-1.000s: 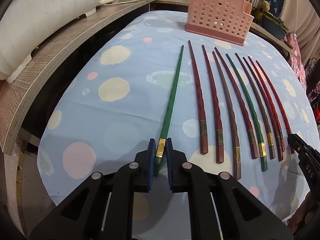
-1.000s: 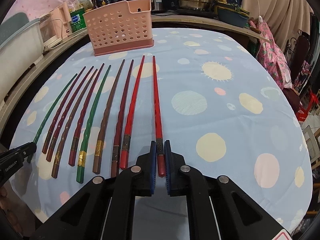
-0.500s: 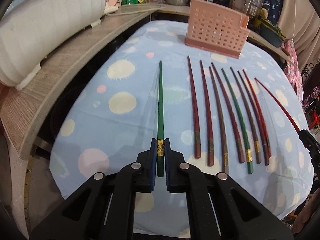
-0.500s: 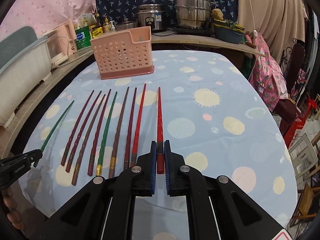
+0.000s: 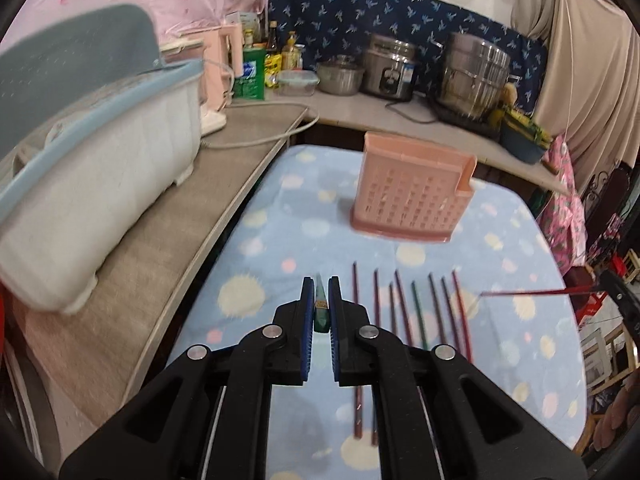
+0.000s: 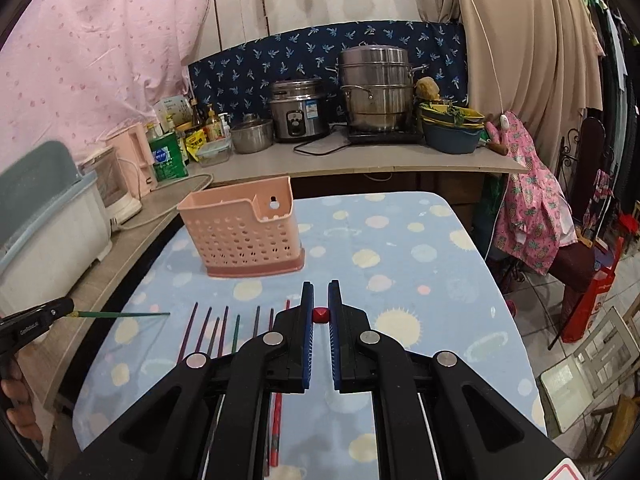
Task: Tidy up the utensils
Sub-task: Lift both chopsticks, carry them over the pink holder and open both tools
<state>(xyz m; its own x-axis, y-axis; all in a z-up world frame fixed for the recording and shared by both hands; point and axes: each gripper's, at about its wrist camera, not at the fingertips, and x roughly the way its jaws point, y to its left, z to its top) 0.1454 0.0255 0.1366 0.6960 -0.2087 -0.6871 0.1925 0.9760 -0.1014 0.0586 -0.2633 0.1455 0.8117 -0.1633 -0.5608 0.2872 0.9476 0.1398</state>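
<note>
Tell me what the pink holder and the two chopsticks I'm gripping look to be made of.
Pink holder: apparently moulded plastic, matte; its walls are a regular grid of holes. Green chopstick in the left gripper and red chopstick in the right gripper: probably lacquered wood or resin; the green one's gold band looks metallic.

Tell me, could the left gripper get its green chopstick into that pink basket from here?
Probably yes: the left gripper holds the green chopstick above the table, and nothing stands between it and the pink basket, whose top is open.
</note>
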